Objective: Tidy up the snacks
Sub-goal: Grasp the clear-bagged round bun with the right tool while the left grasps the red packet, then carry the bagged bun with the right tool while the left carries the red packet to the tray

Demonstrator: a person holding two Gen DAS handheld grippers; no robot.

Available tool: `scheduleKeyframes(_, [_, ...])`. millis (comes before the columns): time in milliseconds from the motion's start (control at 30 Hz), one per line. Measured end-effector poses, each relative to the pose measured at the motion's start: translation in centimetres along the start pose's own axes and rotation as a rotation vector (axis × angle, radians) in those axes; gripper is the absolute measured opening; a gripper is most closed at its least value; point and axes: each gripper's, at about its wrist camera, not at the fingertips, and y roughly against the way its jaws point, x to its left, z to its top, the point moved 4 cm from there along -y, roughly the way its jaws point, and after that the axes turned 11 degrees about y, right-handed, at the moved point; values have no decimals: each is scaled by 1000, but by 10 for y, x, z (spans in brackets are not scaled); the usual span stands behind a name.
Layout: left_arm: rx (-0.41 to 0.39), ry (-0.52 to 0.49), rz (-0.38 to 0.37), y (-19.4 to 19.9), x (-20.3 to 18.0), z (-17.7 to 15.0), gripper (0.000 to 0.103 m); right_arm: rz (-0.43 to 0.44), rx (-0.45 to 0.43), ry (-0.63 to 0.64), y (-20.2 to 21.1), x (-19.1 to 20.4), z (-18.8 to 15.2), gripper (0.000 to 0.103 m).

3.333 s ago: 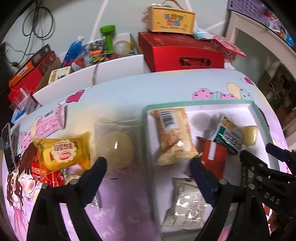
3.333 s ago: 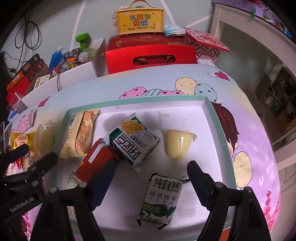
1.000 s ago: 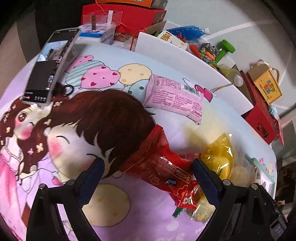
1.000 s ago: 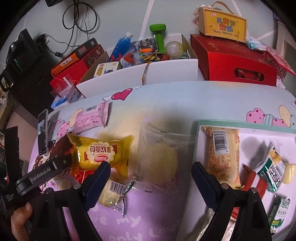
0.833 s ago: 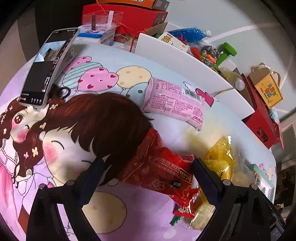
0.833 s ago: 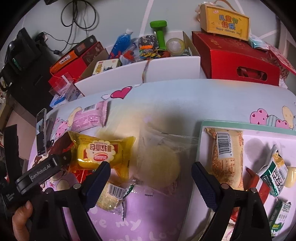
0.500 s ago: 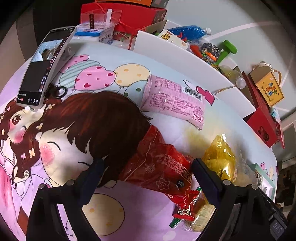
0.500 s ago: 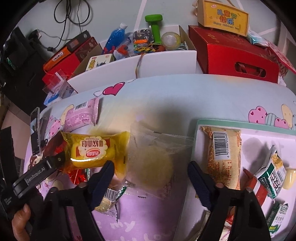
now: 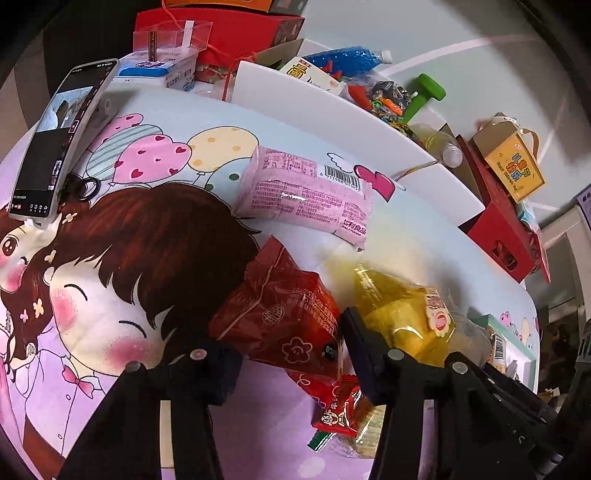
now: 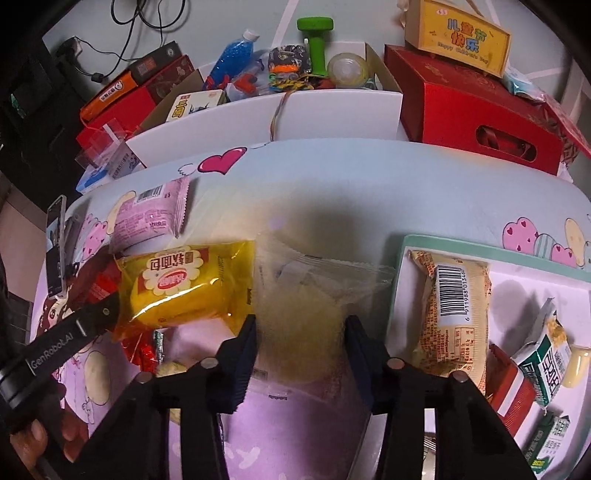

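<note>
My left gripper (image 9: pixel 291 354) clamps the red packet (image 9: pixel 284 317); my right gripper (image 10: pixel 301 338) closes on the clear-wrapped bun (image 10: pixel 306 314), at 9 o'clock of the tray (image 10: pixel 397 295) on the bench (image 10: pixel 351 177).

The left hand-held gripper (image 10: pixel 74 334) carries "GenRobot.AI" in white letters along its arm. The beige snack packet (image 10: pixel 456 317) in the tray shows a barcode numbered 6 911988 01346. The yellow gift box (image 10: pixel 458 35) reads "Happy Children's Day" under Chinese characters.
</note>
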Motion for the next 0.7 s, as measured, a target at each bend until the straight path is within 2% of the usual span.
scheduleKeyframes(167, [-12,7,-5,8,3,2,45,-8,-7,4,5,1,-1,46])
scheduleKeyframes(700, [-63,33,-44,56,12,-2,44,-43,-108,-53,65,-3,-22,45])
